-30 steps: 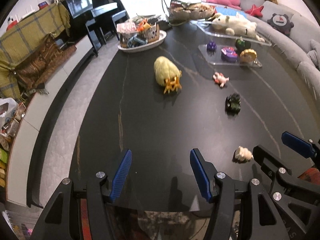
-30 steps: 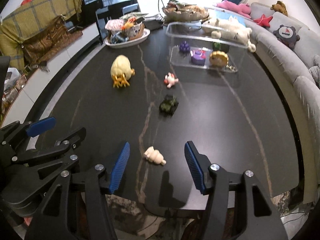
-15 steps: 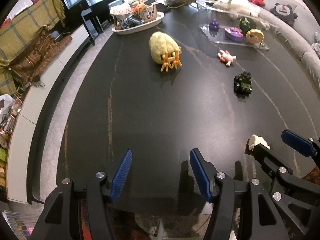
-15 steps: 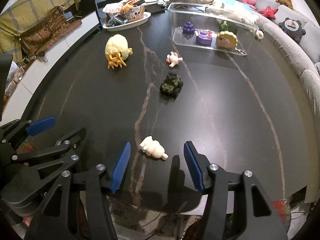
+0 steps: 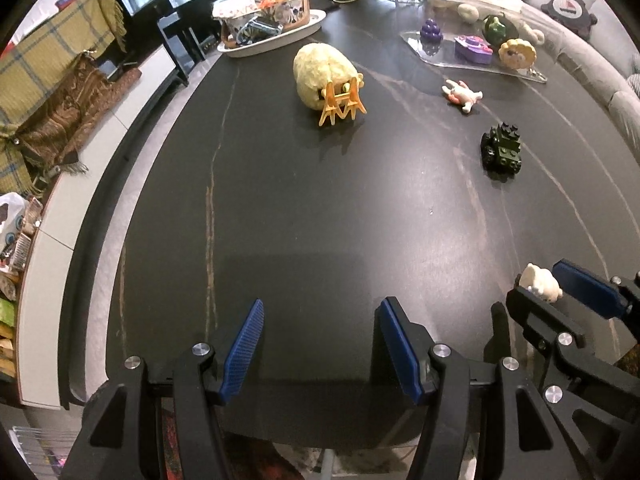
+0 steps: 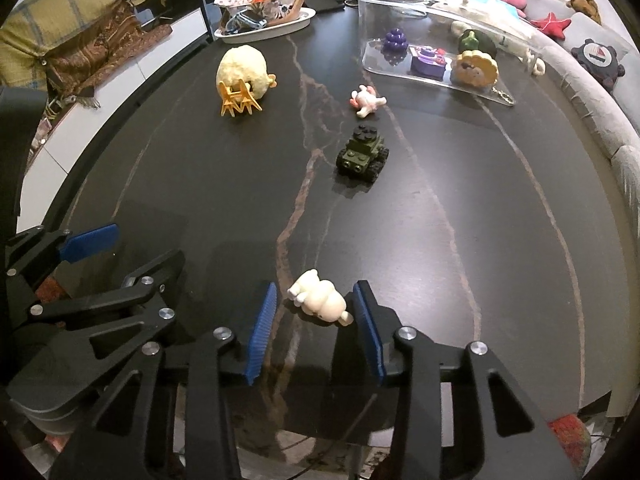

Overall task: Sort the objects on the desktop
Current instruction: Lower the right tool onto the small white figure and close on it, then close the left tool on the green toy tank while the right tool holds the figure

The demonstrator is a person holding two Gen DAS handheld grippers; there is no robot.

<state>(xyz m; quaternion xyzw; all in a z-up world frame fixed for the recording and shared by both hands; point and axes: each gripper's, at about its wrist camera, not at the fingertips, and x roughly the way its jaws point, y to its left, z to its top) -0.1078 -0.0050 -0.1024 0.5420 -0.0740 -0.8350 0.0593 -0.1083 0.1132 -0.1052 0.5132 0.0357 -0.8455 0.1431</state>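
Both right tongs [image 6: 314, 322] flank, perhaps touching, the cream figurine [image 6: 320, 300].

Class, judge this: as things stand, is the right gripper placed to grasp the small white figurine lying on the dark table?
Probably yes. The right gripper is open, with the white figurine lying between its blue pads; nothing blocks them from closing on it.

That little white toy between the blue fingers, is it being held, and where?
Not yet: the white figure lies on the table between the right gripper's open fingers. The left gripper is open and empty.
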